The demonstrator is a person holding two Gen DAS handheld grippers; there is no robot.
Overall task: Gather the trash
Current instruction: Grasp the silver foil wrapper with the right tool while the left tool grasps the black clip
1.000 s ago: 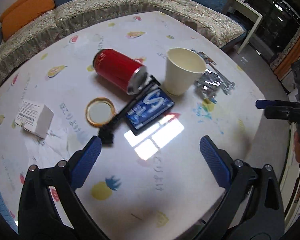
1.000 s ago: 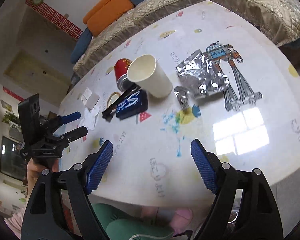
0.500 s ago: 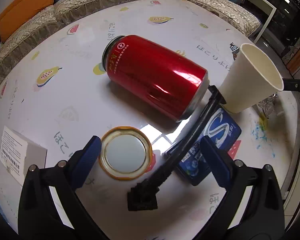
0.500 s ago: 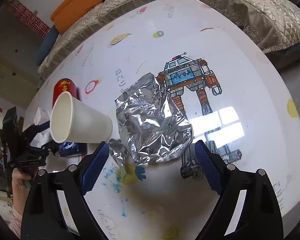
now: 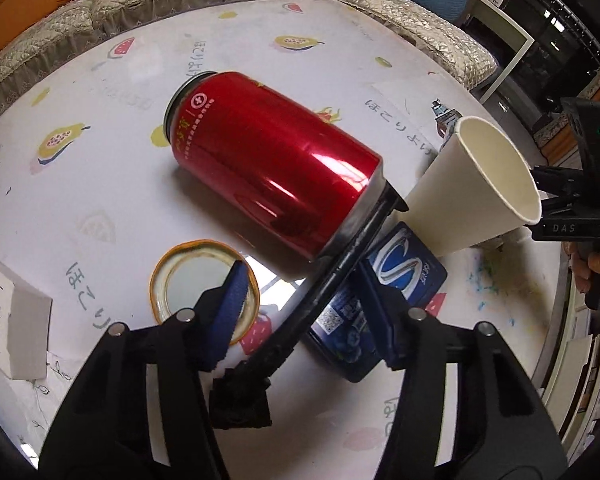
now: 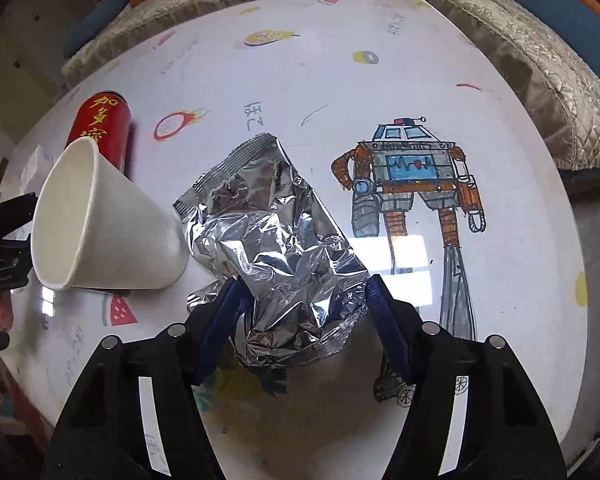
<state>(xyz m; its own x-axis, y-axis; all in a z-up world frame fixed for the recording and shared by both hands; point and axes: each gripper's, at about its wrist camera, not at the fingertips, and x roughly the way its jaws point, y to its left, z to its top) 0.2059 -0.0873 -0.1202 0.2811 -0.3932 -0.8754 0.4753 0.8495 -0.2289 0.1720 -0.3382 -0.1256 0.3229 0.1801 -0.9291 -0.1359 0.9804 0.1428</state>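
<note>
A red can (image 5: 272, 176) lies on its side on the white printed table (image 5: 100, 184). A black rod (image 5: 332, 284) with a block end leans from the can over a blue pack (image 5: 404, 268). My left gripper (image 5: 302, 312) straddles the rod, its jaws closing, with gaps left on both sides. A crumpled silver foil wrapper (image 6: 276, 248) lies right of a white paper cup (image 6: 100, 220). My right gripper (image 6: 306, 324) is closing around the wrapper's near end, pads at its edges and not visibly squeezing it.
A gold-rimmed lid (image 5: 192, 276) lies under the left finger and a white box (image 5: 8, 320) at the far left. The cup (image 5: 488, 188) stands beside the pack. A robot drawing (image 6: 412, 184) marks the table right of the foil. A quilted sofa (image 6: 540, 60) rings the far edge.
Both grippers came down close to the table and narrowed. The left now straddles the black rod; the right moved over the foil wrapper and its pads closed in to its edges.
</note>
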